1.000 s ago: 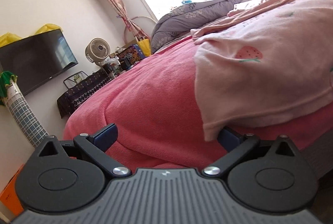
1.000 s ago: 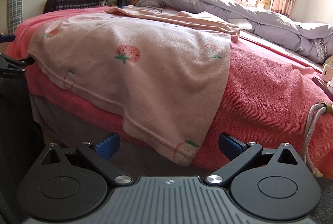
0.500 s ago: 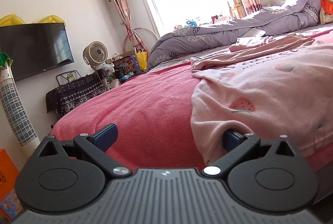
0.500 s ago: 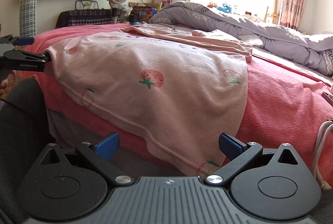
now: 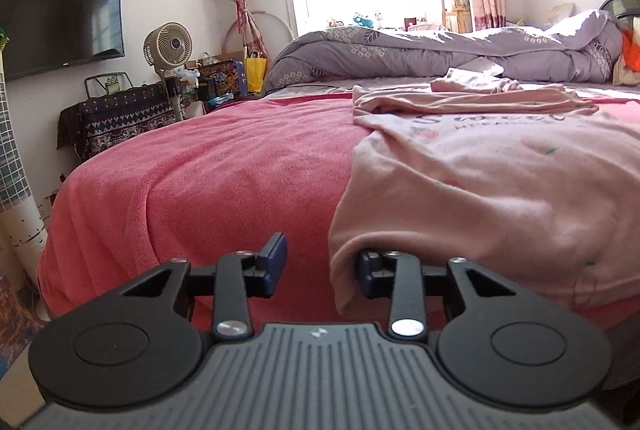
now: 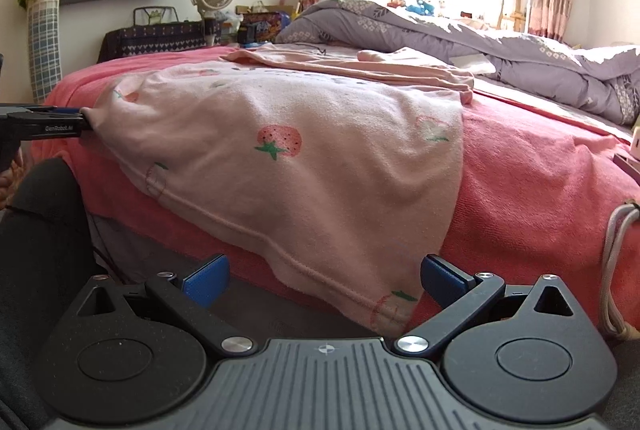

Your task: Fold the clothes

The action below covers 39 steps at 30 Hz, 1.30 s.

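One soft pink garment (image 6: pixel 320 134) drapes over fuzzy red blanket (image 5: pixel 224 166).

Counted: one pink top (image 6: pixel 304 150), one bed (image 5: pixel 224 170), one quilt (image 5: pixel 420 54), one fan (image 5: pixel 168 44), one TV (image 5: pixel 56 22), two grippers (image 5: pixel 320 266) (image 6: pixel 324 280).

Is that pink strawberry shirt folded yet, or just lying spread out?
Spread out: the pink shirt lies flat on the bed, hem hanging over the edge.

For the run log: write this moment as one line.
left gripper: closing on corner of pink strawberry-print cotton garment, gap remains | right gripper: open at hem | garment: unfolded on red bedspread
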Tool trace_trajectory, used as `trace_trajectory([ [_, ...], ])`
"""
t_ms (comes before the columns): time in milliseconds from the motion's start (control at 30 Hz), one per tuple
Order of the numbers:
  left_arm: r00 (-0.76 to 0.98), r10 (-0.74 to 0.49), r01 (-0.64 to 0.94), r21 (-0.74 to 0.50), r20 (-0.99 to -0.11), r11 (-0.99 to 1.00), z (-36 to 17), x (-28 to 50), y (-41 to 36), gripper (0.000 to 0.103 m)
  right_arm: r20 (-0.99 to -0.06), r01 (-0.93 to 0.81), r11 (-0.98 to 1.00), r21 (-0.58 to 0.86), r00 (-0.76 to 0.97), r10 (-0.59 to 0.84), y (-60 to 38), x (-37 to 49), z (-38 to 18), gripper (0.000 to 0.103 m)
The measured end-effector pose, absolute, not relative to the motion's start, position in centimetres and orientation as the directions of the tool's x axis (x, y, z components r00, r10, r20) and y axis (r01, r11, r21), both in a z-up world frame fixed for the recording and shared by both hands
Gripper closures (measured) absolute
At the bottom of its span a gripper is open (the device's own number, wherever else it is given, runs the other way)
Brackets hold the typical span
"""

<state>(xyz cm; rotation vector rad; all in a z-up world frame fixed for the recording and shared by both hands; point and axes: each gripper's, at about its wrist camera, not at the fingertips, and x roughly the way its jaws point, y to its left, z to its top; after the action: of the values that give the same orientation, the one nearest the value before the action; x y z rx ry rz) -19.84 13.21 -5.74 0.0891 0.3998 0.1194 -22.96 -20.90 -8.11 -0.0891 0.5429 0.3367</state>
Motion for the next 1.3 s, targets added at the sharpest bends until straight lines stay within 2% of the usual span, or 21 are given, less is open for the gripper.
trace_trajectory([
  [33,0.913,0.118,-0.091,0.086,-0.391,0.992,-5.5,-19.8,13.4,0.083,-0.525,-0.317,0.947,0.049,0.799,0.295,-21.8,-22.7,-8.3,0.000],
  [67,0.910,0.104,-0.088,0.058,-0.402,0.994,-5.4,-19.8,13.7,0.088,-0.527,-0.300,0.949,0.093,0.794,0.302,-22.5,-22.4,-8.4,0.000],
  [133,0.902,0.099,-0.094,0.033,-0.420,0.995,-5.5,-19.9,13.9,0.089,-0.532,-0.264,0.940,0.215,0.776,0.339,-24.0,-21.5,-8.8,0.001],
  [233,0.895,0.110,-0.102,0.041,-0.432,0.994,-5.8,-20.1,13.9,0.092,-0.536,-0.230,0.895,0.383,0.733,0.418,-25.7,-20.0,-9.5,0.015],
  [267,0.894,0.110,-0.104,0.039,-0.433,0.994,-5.8,-20.2,14.0,0.092,-0.529,-0.225,0.885,0.409,0.732,0.430,-26.0,-19.7,-9.6,0.026],
  [300,0.895,0.112,-0.106,0.040,-0.432,0.994,-5.7,-20.3,14.0,0.092,-0.534,-0.212,0.883,0.420,0.728,0.429,-26.2,-19.4,-9.5,0.033],
  [333,0.896,0.115,-0.108,0.042,-0.428,0.993,-5.6,-20.4,13.9,0.092,-0.548,-0.198,0.883,0.426,0.720,0.426,-26.4,-19.2,-9.4,0.048],
  [367,0.898,0.119,-0.110,0.046,-0.423,0.993,-5.5,-20.4,13.9,0.092,-0.562,-0.186,0.882,0.432,0.710,0.425,-26.5,-19.0,-9.4,0.068],
  [433,0.902,0.125,-0.114,0.051,-0.414,0.992,-5.1,-20.6,13.9,0.092,-0.570,-0.172,0.854,0.490,0.679,0.464,-27.2,-18.9,-9.4,0.090],
  [567,0.910,0.129,-0.125,0.037,-0.394,0.991,-4.2,-21.2,14.2,0.092,-0.534,-0.166,0.791,0.589,0.654,0.535,-28.4,-19.5,-8.6,0.094],
  [733,0.943,0.159,-0.151,0.050,-0.293,0.987,-1.4,-22.3,13.9,0.092,-0.420,-0.186,0.706,0.683,0.691,0.588,-30.9,-20.4,-5.5,0.094],
  [933,0.927,0.161,-0.150,0.058,-0.339,0.987,-2.1,-22.2,13.8,0.092,-0.410,-0.170,0.704,0.689,0.710,0.573,-32.5,-20.2,-4.9,0.094],
  [1100,0.884,0.171,-0.159,0.064,-0.436,0.985,-4.5,-21.7,13.7,0.092,-0.501,-0.083,0.713,0.697,0.654,0.567,-32.0,-19.4,-7.7,0.094],
  [1200,0.873,0.181,-0.164,0.076,-0.453,0.984,-5.2,-21.4,13.4,0.092,-0.485,-0.055,0.674,0.736,0.651,0.583,-32.3,-19.2,-8.9,0.094],
  [1300,0.884,0.175,-0.157,0.077,-0.434,0.985,-4.1,-21.3,13.6,0.092,-0.451,-0.088,0.664,0.742,0.668,0.592,-32.8,-18.8,-7.8,0.094],
])
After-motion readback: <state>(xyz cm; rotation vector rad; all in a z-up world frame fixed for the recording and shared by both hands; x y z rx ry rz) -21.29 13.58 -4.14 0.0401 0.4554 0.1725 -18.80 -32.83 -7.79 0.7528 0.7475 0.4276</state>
